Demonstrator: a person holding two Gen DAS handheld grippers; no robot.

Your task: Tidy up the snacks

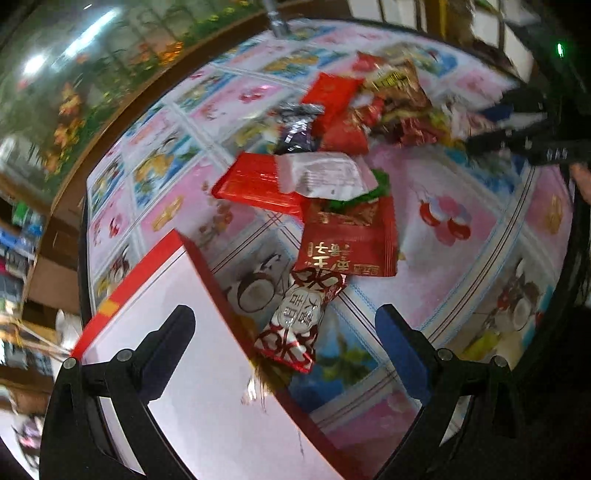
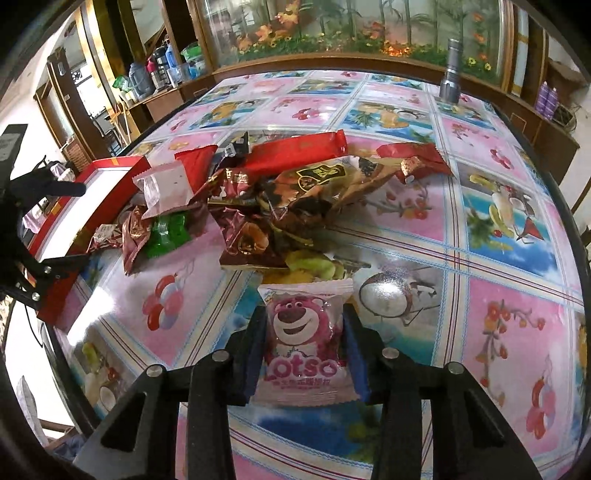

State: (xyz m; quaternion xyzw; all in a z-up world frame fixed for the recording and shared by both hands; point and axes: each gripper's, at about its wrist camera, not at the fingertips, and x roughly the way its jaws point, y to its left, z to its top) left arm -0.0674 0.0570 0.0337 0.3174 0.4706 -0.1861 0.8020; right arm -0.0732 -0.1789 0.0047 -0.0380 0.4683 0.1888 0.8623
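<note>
A pile of snack packets (image 2: 280,192) lies mid-table; it also shows in the left wrist view (image 1: 354,110). A red box with a white inside (image 1: 207,369) sits at the table's left edge, also in the right wrist view (image 2: 92,195). My left gripper (image 1: 284,343) is open, one finger over the box and one over the table. A red-and-white candy packet (image 1: 295,321) lies between its fingers, leaning on the box wall. My right gripper (image 2: 304,343) is shut on a pink Lotso bear packet (image 2: 303,332), held just above the table.
The round table (image 2: 517,332) has a glossy pink and blue fruit-print cover. A grey flashlight (image 2: 450,74) stands at the far edge. A wooden cabinet with a flower panel (image 2: 332,33) runs behind. The left gripper shows at the right wrist view's left edge (image 2: 40,229).
</note>
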